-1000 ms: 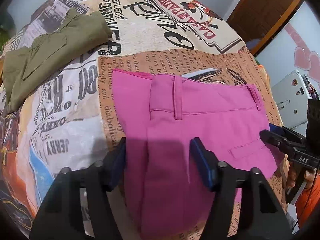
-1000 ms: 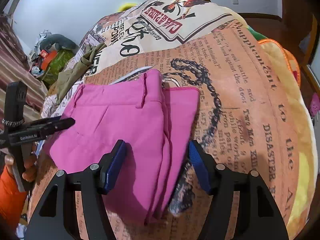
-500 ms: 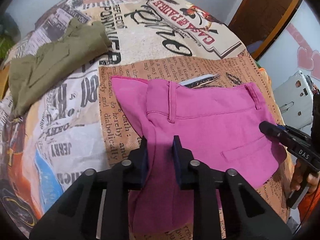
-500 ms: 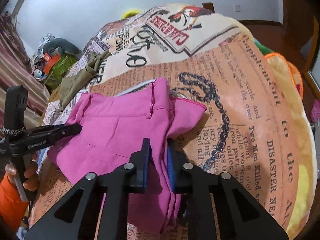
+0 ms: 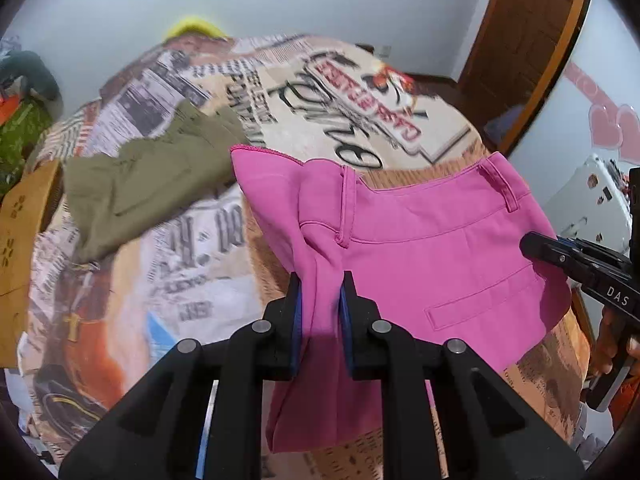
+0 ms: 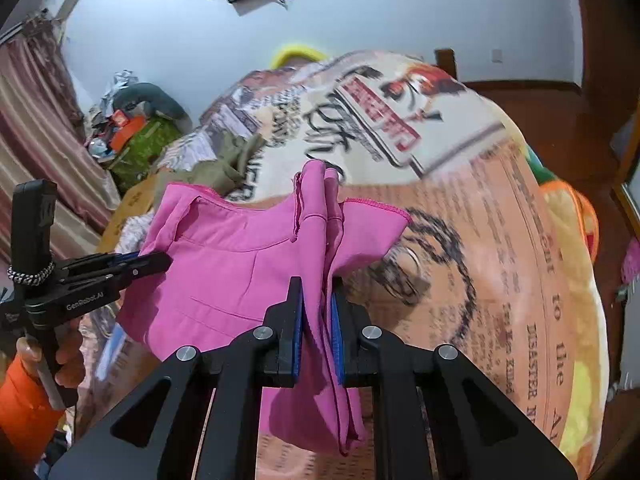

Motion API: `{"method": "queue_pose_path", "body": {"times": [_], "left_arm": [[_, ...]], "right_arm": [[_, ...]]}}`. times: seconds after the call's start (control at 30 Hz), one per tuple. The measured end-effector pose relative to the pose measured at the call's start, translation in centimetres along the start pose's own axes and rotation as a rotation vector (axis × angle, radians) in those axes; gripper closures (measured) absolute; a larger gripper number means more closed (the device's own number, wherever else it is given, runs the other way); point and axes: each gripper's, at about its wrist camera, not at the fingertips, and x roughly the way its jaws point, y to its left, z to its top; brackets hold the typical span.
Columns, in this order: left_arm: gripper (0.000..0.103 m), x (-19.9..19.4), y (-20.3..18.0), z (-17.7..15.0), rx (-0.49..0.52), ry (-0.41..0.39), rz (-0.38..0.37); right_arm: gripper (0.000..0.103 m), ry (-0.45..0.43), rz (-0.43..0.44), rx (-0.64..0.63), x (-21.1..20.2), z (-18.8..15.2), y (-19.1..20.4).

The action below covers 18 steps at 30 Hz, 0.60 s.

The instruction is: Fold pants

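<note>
The pink pants [image 5: 432, 248] are folded and held up off the newspaper-print bedcover [image 5: 168, 248]. My left gripper [image 5: 320, 284] is shut on one bunched side of them. My right gripper [image 6: 318, 292] is shut on the opposite side, where several layers [image 6: 288, 256] pinch together. In the left wrist view the right gripper's fingers [image 5: 560, 256] show at the pants' far right edge. In the right wrist view the left gripper [image 6: 152, 260] shows at their left edge. The waistband with belt loops faces away from me and the lower fold hangs below both grippers.
Olive green pants [image 5: 148, 184] lie crumpled on the bedcover at the back left, also in the right wrist view [image 6: 224, 164]. A cardboard box [image 5: 20, 240] stands at the bed's left edge. A wooden door [image 5: 520, 40] is at the back right.
Both grippers closed from open onto the pink pants about half a second ago, then lifted them off the bedcover. The cameras now tilt up toward the wall.
</note>
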Motion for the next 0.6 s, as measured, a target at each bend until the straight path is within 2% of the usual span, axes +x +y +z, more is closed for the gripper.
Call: {"method": "queue_pose_path", "body": {"times": [0.23, 0.37, 0.6], "left_arm": [[0.086, -3.8, 3.1, 0.7, -0.022, -0.079, 0.063], [0.086, -4.9, 5.9, 0.3, -0.062, -0.090, 0.095], [0.086, -5.8, 12.6, -1.2, -0.161, -0.090, 0.145]], "right_arm": [[0.092, -0.034, 0.037, -0.061, 0.7, 2.5, 3.5], [0.092, -0.038, 0.064, -0.124, 1.9, 3.7, 6.4], [0.092, -0.011, 0.118, -0.217, 6.2, 5.1, 11.9]]}}
